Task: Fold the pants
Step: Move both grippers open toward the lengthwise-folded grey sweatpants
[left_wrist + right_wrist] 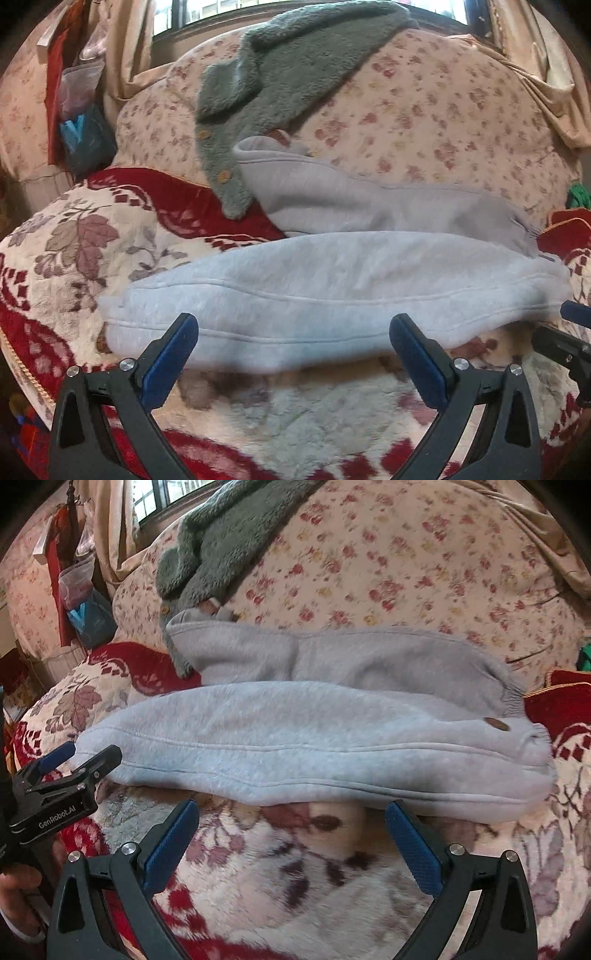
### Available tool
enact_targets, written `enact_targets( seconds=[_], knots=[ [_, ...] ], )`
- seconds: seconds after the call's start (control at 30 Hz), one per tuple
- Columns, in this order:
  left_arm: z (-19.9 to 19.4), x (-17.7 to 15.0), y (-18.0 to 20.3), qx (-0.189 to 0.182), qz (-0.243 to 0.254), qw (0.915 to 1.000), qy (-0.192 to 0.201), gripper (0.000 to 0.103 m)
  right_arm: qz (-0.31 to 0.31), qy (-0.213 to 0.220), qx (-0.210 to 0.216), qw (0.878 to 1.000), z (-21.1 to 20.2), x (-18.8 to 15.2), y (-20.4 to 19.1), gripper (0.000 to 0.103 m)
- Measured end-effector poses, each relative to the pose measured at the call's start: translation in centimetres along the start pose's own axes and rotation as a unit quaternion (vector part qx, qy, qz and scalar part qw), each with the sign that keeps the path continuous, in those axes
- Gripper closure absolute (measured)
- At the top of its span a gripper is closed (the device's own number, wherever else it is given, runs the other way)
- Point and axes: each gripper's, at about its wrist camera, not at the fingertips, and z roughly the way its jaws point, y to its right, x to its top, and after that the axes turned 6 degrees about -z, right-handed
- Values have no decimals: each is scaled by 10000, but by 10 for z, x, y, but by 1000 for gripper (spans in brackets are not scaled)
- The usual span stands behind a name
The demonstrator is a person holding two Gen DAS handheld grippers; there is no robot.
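Note:
Light grey sweatpants point(332, 280) lie across the red-and-cream floral blanket, one leg folded lengthwise over the other, waistband at the right point(517, 731). My left gripper point(293, 332) is open and empty, its blue pads just in front of the near edge of the pants. My right gripper point(291, 819) is open and empty, also at the near edge of the pants point(295, 738). The left gripper also shows in the right wrist view point(77, 760), by the cuff end. The right gripper shows at the right edge of the left wrist view point(569, 325).
A grey-green fleece cardigan point(288, 74) lies on a floral duvet point(443, 110) behind the pants. A red cushion point(561, 705) sits at the right. The blanket point(295, 417) covers the near area. Curtains, a window and hanging bags point(81, 125) are at the back left.

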Motion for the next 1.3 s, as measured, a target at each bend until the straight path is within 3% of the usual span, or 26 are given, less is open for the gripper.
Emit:
enact_targets(
  seconds=[0.17, 0.5, 1.13, 1.3],
  knots=[
    [0, -3, 7, -52, 131, 9999, -20, 0, 187, -24, -148, 9997, -7, -4, 13, 0],
    [0, -2, -6, 87, -72, 9999, 6, 0, 382, -72, -299, 9988, -8, -8, 21, 0],
    [7, -3, -6, 173, -92, 9998, -70, 0, 437, -274, -236, 9984, 3, -12, 28, 0],
    [13, -7, -11, 172, -204, 9993, -263, 0, 584, -333, -211, 9975, 7, -15, 41, 0]
  ],
)
